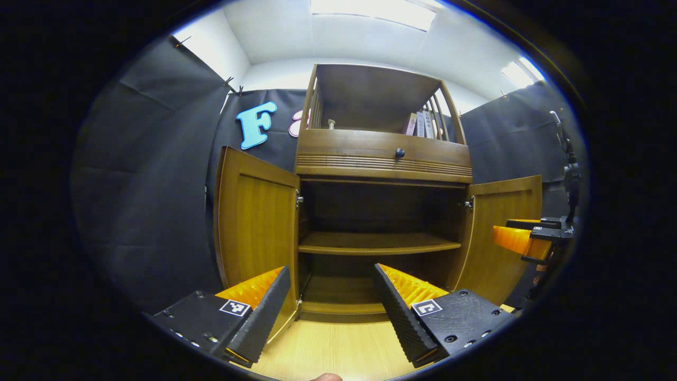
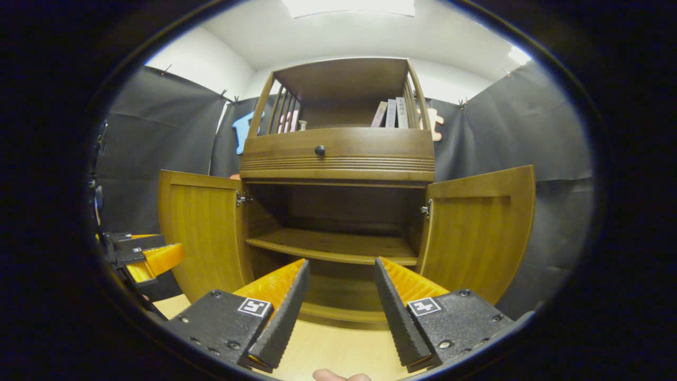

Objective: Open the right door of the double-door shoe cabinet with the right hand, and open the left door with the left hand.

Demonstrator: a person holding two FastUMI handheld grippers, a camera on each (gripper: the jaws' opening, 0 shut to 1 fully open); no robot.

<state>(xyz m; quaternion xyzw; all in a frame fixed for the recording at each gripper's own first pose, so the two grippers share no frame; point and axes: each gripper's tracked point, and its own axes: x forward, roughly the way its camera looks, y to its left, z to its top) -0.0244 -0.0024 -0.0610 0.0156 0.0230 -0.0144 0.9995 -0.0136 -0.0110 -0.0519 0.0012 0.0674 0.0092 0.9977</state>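
Shoe cabinet (image 1: 383,159): wooden, standing straight ahead of both grippers against the booth's dark wall, with a knobbed drawer (image 1: 400,153) above the lower compartment and books (image 2: 391,112) on the open top shelf. Left door (image 1: 257,222): swung fully out on its hinges, inner face showing, its free edge pointing away from the cabinet to the left. Right door (image 2: 478,233): likewise swung wide, free edge out to the right. Inner shelf (image 2: 330,246): bare, as far as the shadowed interior lets one judge. Left gripper (image 1: 332,299): fingers spread wide, holding nothing, hanging low before the opening and just right of the left door's lower corner, so that door lies to its left. Right gripper (image 2: 338,296): fingers wide apart, empty, centred before the opening, the right door up and to its right. Each gripper stands nearer its own door; neither touches wood. Task status, by judgement: both doors open, nothing left but to draw back.
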